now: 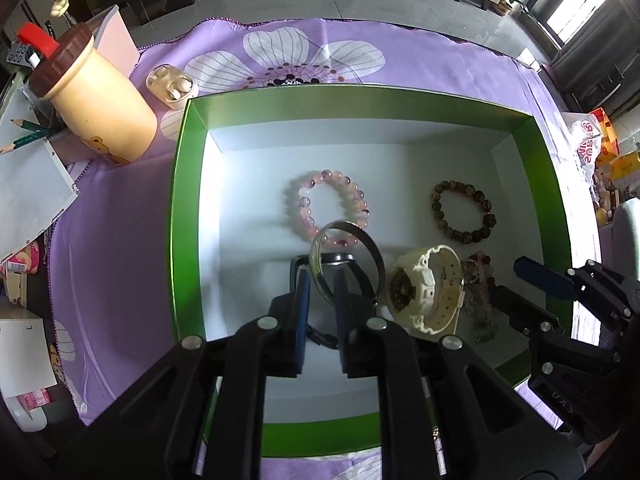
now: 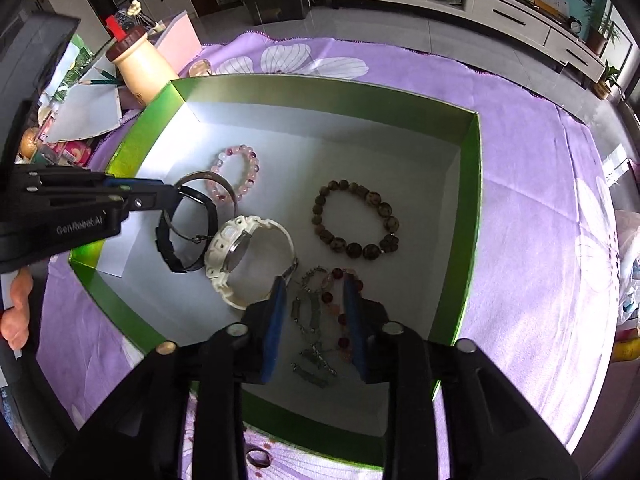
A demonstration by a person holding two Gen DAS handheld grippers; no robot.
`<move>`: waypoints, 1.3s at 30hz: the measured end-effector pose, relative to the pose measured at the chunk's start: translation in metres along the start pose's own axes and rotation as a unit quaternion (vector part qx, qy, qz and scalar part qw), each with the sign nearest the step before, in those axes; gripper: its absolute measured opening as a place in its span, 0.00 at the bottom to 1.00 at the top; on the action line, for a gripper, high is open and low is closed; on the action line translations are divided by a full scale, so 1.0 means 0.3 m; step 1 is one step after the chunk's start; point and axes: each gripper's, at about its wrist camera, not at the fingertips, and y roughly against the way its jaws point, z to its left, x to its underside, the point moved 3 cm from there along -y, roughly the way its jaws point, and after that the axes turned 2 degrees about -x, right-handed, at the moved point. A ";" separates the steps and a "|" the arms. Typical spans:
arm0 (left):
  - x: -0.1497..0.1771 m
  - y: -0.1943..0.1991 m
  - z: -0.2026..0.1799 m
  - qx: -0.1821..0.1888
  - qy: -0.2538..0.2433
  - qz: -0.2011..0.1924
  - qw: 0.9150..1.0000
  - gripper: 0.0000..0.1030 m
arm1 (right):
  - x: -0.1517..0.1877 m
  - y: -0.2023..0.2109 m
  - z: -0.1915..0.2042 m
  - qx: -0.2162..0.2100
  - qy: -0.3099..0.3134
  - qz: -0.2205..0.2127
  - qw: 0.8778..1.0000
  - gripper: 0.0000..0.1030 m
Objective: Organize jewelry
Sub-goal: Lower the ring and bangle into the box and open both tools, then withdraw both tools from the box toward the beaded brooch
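Both claws point down into the green box (image 1: 188,200), which sits on a purple cloth (image 2: 540,168). The left claw (image 1: 320,280) has its two blue pads a little apart, with the silver bangle (image 1: 348,256) standing between them and leaning on a black watch (image 2: 188,236); the pads do not seem to press on it, so it looks just let go. Just ahead of this claw lies a pink bead bracelet (image 1: 328,208). To its right lies a white watch (image 1: 424,288), and further ahead on that side a brown bead bracelet (image 1: 464,212). The right claw (image 2: 314,300) is spread a bit too, with a red bead string and silver chain (image 2: 320,320) lying on the box floor between its pads, not pinched. The step in hand looks like putting these pieces down in the box. Next, each claw likely needs to open wider and lift straight up, so no pad drags the bangle or snags the chain on the way out
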 end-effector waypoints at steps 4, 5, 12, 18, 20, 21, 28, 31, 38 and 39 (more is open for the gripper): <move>0.008 0.041 -0.004 -0.001 -0.007 -0.016 1.000 0.41 | 0.011 0.027 0.013 0.002 0.010 -0.006 1.000 0.36; 0.008 0.049 -0.005 -0.001 -0.009 -0.018 1.000 0.42 | 0.014 0.034 0.018 0.000 0.012 -0.008 1.000 0.37; 0.058 0.147 -0.034 0.009 -0.022 -0.040 0.999 0.53 | 0.045 0.099 0.056 -0.006 0.020 -0.023 1.000 0.39; 0.155 0.262 -0.048 0.032 -0.036 -0.066 0.997 0.55 | 0.123 0.223 0.110 -0.029 0.038 -0.053 0.997 0.42; 0.209 0.305 -0.056 0.041 -0.043 -0.075 0.995 0.55 | 0.153 0.259 0.128 -0.036 0.045 -0.060 0.997 0.42; 0.233 0.320 -0.061 0.046 -0.047 -0.078 0.995 0.55 | 0.176 0.278 0.140 -0.041 0.049 -0.064 0.996 0.42; 0.418 0.352 -0.099 0.073 -0.069 -0.083 0.991 0.56 | 0.348 0.265 0.190 -0.048 0.074 -0.047 0.995 0.42; 0.495 0.304 -0.108 0.083 -0.069 -0.072 0.991 0.56 | 0.428 0.213 0.193 -0.043 0.073 -0.034 0.996 0.42; 0.612 0.129 -0.101 0.109 -0.030 -0.026 0.993 0.56 | 0.576 0.087 0.182 -0.034 0.049 -0.012 0.998 0.42; 0.624 0.110 -0.101 0.104 -0.026 -0.027 0.994 0.56 | 0.584 0.077 0.180 -0.032 0.046 -0.014 0.998 0.42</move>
